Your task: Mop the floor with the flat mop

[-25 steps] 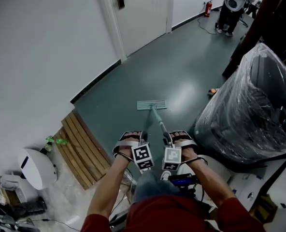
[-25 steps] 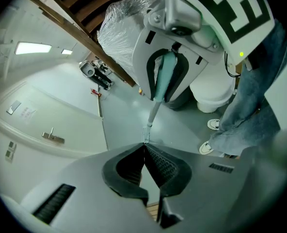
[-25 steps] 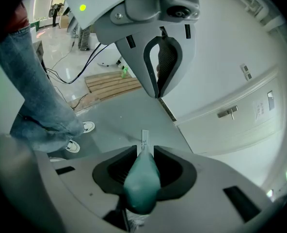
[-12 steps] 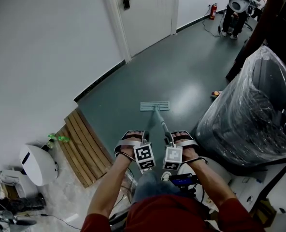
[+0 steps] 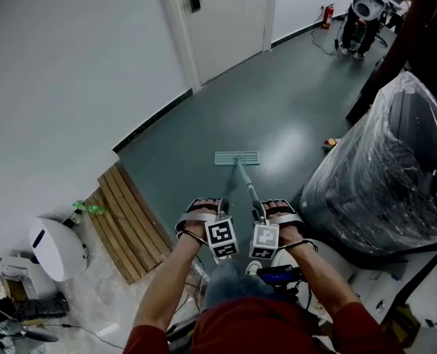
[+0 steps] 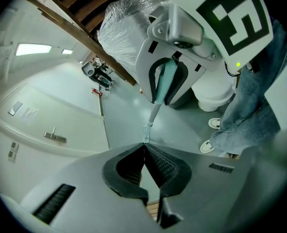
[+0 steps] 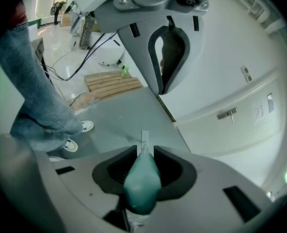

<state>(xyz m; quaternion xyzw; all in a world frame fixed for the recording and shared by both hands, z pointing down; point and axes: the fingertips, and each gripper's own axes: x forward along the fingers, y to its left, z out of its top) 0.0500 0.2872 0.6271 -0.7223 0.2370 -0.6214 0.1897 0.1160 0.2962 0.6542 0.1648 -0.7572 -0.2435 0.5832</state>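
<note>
Two things sit at your far left by the white wall (image 5: 71, 72): a rounded white device (image 5: 56, 251) and, just right of it, a set of wooden slats (image 5: 126, 223) lying flat at the edge of the grey-green floor (image 5: 277, 102). A small green object (image 5: 87, 211) rests between them, too small to identify. Beyond the slats, a white door (image 5: 229, 17) stands shut in the far wall.

Next comes your left gripper (image 6: 144, 147), held low in front of you and just beside the other one. Its jaws meet at the tips and nothing sits between them; only bare floor shows through the gap behind the pads.

Right of it runs the flat mop (image 5: 245, 185). Its shaft slants away from you down to the mop head (image 5: 237, 158), which lies flat on the floor ahead, roughly midway between the slats and the wrapped load on your right.

Your right gripper (image 7: 145, 148) has its jaws clamped on the mop's teal grip (image 7: 142, 181), one pad on each side, with the shaft and head lined up straight beyond the tips.

Further right, a small orange object (image 5: 329, 143) lies on the floor near a large plastic-wrapped bulk (image 5: 384, 168), well apart from the mop head. At the far top right a white and black machine (image 5: 362, 9) stands on the floor
</note>
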